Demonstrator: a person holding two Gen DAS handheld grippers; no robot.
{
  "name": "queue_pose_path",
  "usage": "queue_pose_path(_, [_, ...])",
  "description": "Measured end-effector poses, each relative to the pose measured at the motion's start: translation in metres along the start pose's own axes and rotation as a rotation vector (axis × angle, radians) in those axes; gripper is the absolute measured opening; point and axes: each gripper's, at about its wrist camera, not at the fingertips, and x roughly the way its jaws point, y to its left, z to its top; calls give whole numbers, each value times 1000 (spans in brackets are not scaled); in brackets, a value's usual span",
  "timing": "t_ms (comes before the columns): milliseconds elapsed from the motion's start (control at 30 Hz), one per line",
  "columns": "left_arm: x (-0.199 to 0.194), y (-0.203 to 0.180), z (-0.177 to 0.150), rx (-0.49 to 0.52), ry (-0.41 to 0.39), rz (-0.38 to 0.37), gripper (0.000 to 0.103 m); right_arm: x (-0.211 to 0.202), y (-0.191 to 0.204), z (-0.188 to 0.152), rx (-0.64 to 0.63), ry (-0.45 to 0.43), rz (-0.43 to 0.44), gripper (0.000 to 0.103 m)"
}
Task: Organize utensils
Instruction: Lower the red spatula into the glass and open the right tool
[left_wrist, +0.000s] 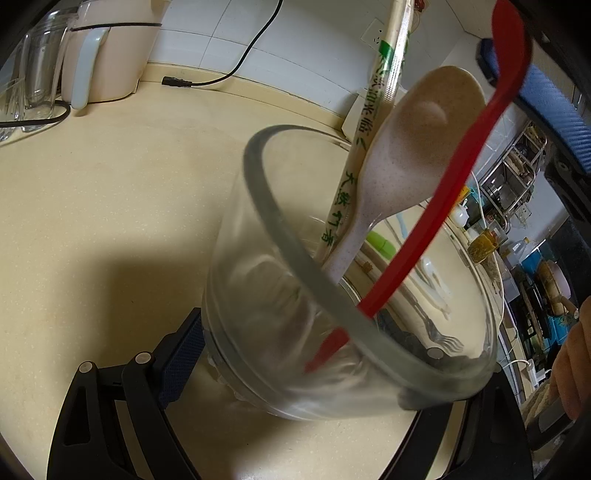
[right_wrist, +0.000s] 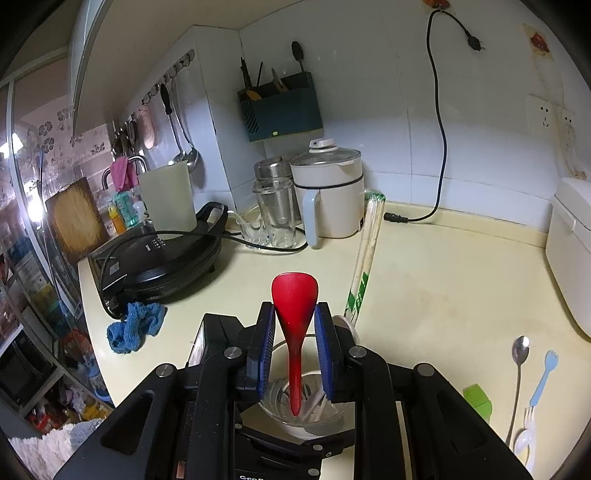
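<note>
While our left gripper (left_wrist: 295, 373) clamped the glass cup (left_wrist: 332, 288) between its pads, our right gripper (right_wrist: 295, 347) pinched the red spoon (right_wrist: 294, 306), its handle down inside the cup beside a speckled spoon (left_wrist: 406, 147) and wrapped chopsticks (right_wrist: 365, 251). On the cream counter (right_wrist: 443, 266) lay a metal spoon (right_wrist: 519, 369) and blue fork (right_wrist: 545, 376). Farther back stood a black griddle (right_wrist: 162, 258), a white cooker (right_wrist: 328, 195) and the tiled wall (right_wrist: 369, 92).

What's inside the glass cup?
Inside the glass cup stand a red spoon, a speckled white spoon and wrapped chopsticks. The cup's bottom is blurred, so anything else down there can't be told.
</note>
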Motion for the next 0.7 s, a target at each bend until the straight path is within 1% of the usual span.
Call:
queue_pose_path(167, [0, -1, -1, 0, 0, 1, 91, 7, -1, -4, 8, 26, -4, 22])
queue_pose_path(700, [0, -1, -1, 1, 0, 1, 91, 17, -3, -5, 15, 67, -21, 22])
